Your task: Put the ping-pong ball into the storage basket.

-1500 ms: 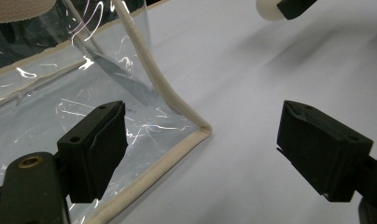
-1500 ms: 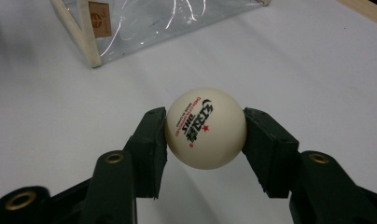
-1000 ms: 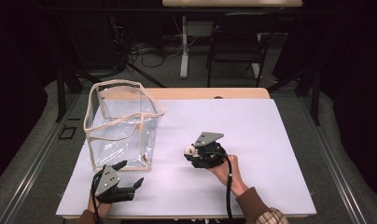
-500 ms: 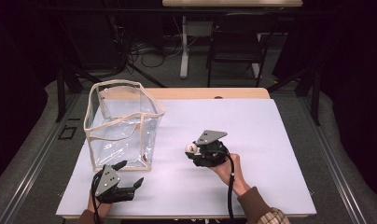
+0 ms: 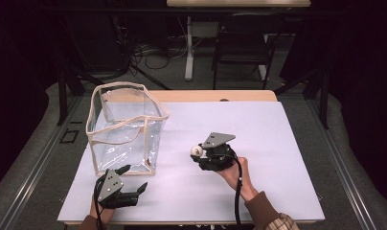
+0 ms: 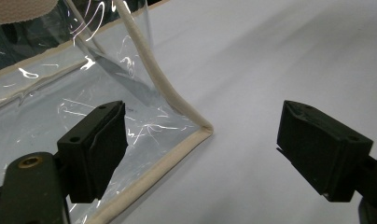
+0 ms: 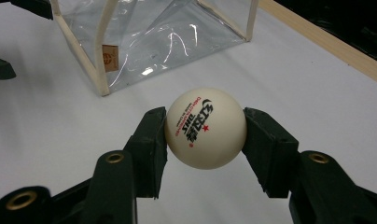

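Note:
A white ping-pong ball (image 7: 206, 128) with red and black print is clamped between the jaws of my right gripper (image 5: 198, 152), which is shut on it near the middle of the table. The ball (image 5: 196, 151) shows at that gripper's tip, pointing toward the clear bag. A clear plastic bag (image 5: 126, 127) with beige trim stands upright and open-topped at the table's left. My left gripper (image 5: 133, 179) stands open just in front of the bag's near right corner (image 6: 203, 133), nothing between its jaws.
A white sheet covers the table (image 5: 278, 143), with a wooden edge (image 5: 215, 96) at the back. A chair (image 5: 239, 43) and cables lie beyond on the floor. The bag carries a small label (image 7: 108, 57) near one seam.

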`<state>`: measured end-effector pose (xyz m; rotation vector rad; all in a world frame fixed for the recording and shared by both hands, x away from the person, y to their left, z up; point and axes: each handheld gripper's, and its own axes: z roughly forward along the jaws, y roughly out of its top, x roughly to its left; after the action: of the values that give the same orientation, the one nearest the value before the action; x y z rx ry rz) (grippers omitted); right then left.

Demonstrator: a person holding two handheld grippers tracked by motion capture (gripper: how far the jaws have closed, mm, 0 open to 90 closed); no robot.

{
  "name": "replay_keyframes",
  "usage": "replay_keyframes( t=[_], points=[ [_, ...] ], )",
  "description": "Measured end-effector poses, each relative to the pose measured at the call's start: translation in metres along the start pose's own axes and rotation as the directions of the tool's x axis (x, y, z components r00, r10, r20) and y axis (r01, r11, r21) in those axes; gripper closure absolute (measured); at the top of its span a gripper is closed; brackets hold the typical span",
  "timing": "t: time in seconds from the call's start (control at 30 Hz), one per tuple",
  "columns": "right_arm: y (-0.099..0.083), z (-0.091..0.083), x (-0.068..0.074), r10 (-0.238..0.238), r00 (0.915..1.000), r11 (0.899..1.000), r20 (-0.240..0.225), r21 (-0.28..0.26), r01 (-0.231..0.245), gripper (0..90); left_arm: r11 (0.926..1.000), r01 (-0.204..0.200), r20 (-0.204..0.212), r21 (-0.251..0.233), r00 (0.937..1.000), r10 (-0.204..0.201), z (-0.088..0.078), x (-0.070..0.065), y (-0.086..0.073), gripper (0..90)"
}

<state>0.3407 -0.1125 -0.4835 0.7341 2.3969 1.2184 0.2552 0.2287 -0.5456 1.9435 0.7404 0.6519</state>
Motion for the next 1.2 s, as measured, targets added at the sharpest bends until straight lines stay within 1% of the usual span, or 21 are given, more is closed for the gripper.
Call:
replay_keyframes(
  t=[0.23,0.7,0.97,1.1,1.2],
  points=[
    [0.0015,-0.0029,-0.0009,0.002,0.9999,1.0,0.01,-0.008,-0.002,50.8,1.0,0.0,0.001,0.002,1.0,0.0,0.0,0.0001,0.0,16.1],
    [0.0038,-0.0057,-0.0017,0.004,1.0,1.0,0.006,-0.02,-0.004,50.9,1.0,0.003,0.003,0.002,1.0,-0.003,0.0005,0.0002,-0.0002,16.1],
    [0.0045,-0.0058,-0.0019,0.005,1.0,1.0,0.008,-0.017,-0.005,50.9,1.0,0.004,0.002,0.003,1.0,-0.004,0.0007,0.0005,-0.0003,16.1],
    [0.0061,-0.0077,-0.0039,0.008,0.9999,1.0,0.01,-0.017,-0.008,50.9,1.0,0.004,0.0,0.001,1.0,-0.004,0.0005,0.0007,-0.0003,16.1],
    [0.0085,-0.0093,-0.0056,0.006,0.9998,1.0,0.018,-0.027,-0.005,50.9,1.0,0.004,-0.003,-0.001,1.0,-0.004,0.0002,0.0007,-0.0002,16.1]
  ],
)
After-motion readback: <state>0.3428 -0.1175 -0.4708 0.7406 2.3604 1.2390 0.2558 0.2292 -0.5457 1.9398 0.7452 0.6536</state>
